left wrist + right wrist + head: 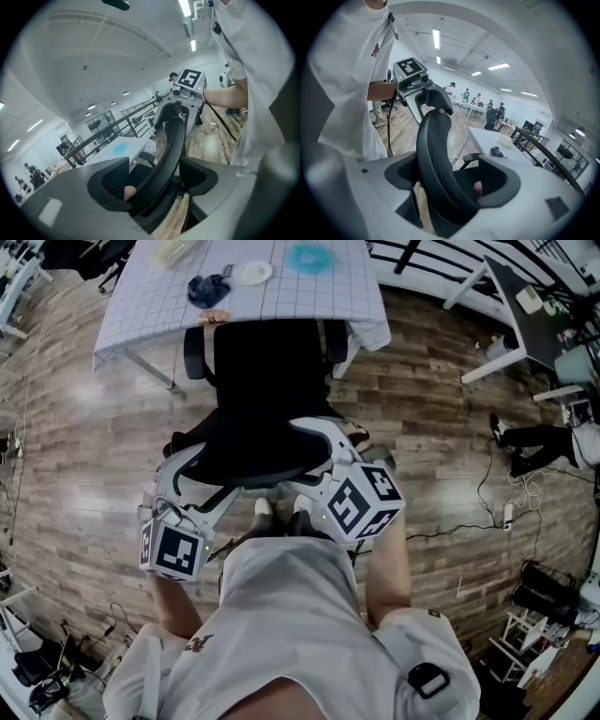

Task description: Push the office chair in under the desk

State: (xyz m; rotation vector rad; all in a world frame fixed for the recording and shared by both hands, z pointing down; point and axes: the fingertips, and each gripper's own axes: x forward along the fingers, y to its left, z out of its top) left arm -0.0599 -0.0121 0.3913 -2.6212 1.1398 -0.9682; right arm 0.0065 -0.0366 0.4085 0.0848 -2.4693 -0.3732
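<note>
Office chair (pixel 267 371) at frame centre, just above me, seat front at the near edge of the tabletop (pixel 309 298).

My left hand-held gripper (pixel 157 180) and right hand-held gripper (pixel 452 180) both stand wide open. Each straddles the top rim of the backrest (pixel 248 460), with gaps beside the pads and no clamp.

Armrests (pixel 194 352) sit at the tabletop edge, between its legs (pixel 150 367).

On top: dark cloth (pixel 208 289), white plate (pixel 252 274).
</note>
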